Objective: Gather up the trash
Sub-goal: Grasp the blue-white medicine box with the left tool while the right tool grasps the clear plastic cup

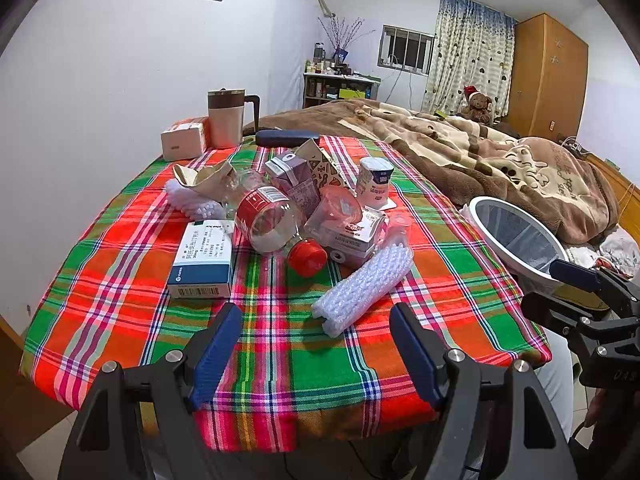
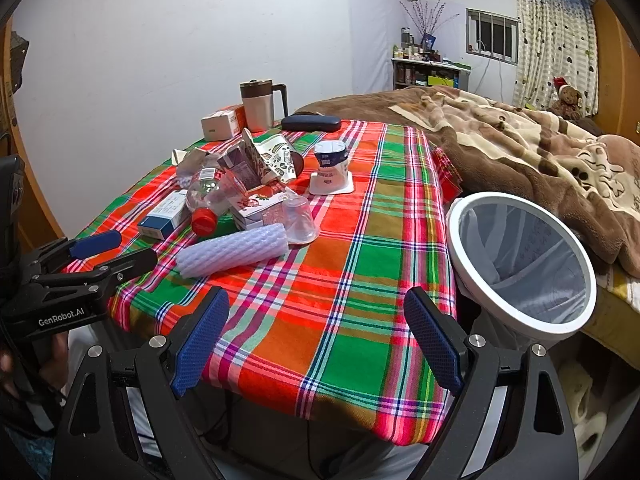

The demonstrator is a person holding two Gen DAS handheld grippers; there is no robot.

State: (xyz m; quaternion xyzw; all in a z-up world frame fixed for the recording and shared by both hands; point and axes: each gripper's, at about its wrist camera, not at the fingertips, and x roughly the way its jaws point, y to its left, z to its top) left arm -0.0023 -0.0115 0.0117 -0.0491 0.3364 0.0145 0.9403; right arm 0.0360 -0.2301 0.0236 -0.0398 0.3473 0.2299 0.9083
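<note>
A heap of trash lies on the plaid tablecloth (image 1: 304, 364): a bubble-wrap roll (image 1: 362, 288) (image 2: 234, 254), a clear bottle with a red cap (image 1: 280, 224) (image 2: 205, 204), a blue-white medicine box (image 1: 202, 258), cartons (image 1: 352, 232), a clear plastic cup (image 2: 298, 218) and a white yogurt cup (image 1: 374, 180) (image 2: 330, 168). A white-rimmed bin (image 1: 520, 240) (image 2: 520, 264) with a liner stands tilted at the table's right edge. My left gripper (image 1: 316, 348) is open and empty, just short of the roll. My right gripper (image 2: 316, 336) is open and empty over the table's near right part, left of the bin.
A mug (image 1: 226, 118), a small box (image 1: 184, 138) and a dark glasses case (image 1: 286, 138) sit at the table's far end by the wall. A bed with a brown blanket (image 1: 480, 152) lies to the right behind the bin.
</note>
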